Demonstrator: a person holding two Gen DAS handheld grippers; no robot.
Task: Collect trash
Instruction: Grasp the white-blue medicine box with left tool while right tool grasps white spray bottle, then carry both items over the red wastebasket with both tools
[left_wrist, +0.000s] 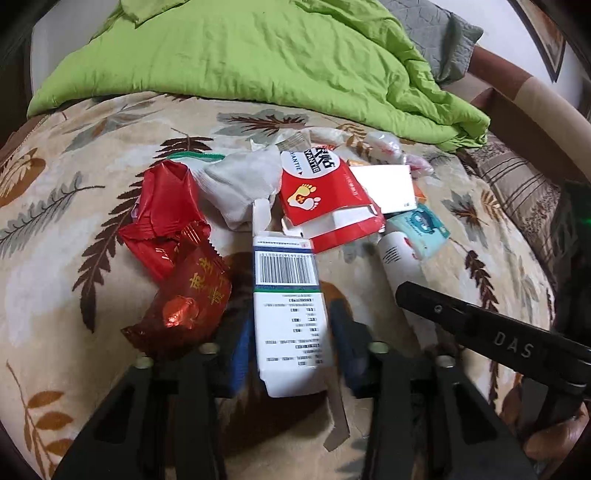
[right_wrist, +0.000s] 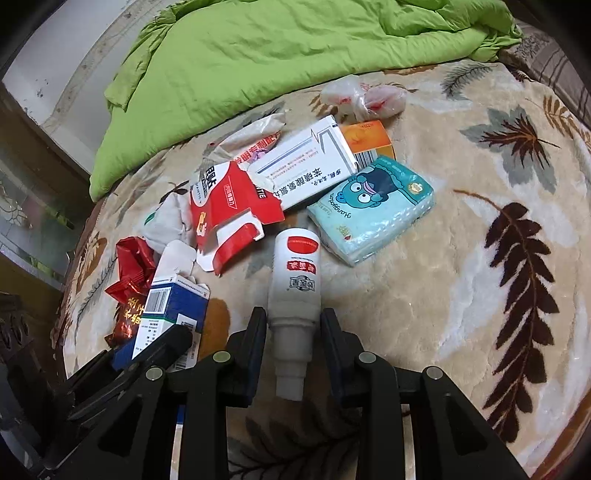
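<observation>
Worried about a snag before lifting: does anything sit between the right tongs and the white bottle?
Nothing visible does. The white bottle already lies between the right tongs, gripped at its sides. The blue tissue pack lies near its far end, clear of the tongs.

In the left wrist view the left gripper (left_wrist: 291, 332) shows blurred blue pads, so whether they press the white box (left_wrist: 286, 314) cannot be told. The box's small print is unreadable. The white bottle (left_wrist: 393, 258) is partly hidden behind the right gripper's finger. In the right wrist view the red wrappers (right_wrist: 129, 284) lie half hidden behind the box. The green quilt (right_wrist: 258, 55) runs off the top edge.
</observation>
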